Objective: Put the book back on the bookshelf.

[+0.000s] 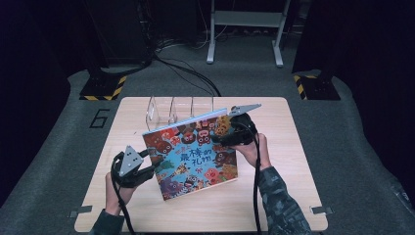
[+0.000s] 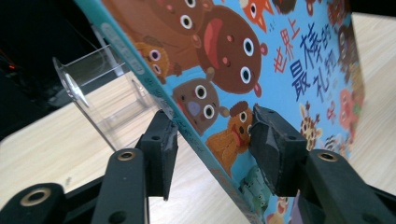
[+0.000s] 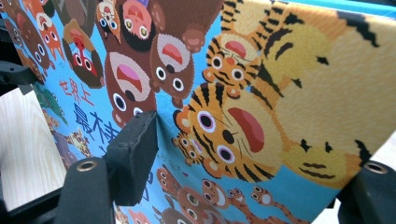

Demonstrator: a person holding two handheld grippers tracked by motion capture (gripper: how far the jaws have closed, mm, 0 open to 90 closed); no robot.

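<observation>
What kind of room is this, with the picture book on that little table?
Probably a recording studio or lab, not a home. The wooden table stands alone on grey carpet among black curtains, with cables running to a metal stand and yellow-black hazard tape marking equipment bases.

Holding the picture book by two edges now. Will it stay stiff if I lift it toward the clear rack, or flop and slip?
The picture book looks like a hardcover: its cover stays flat while tilted, so it is probably stiff. Its glossy cover may slip between the pads. The left gripper straddles the spine edge and the right gripper the opposite edge. The clear rack looks light and may shift if bumped.
</observation>
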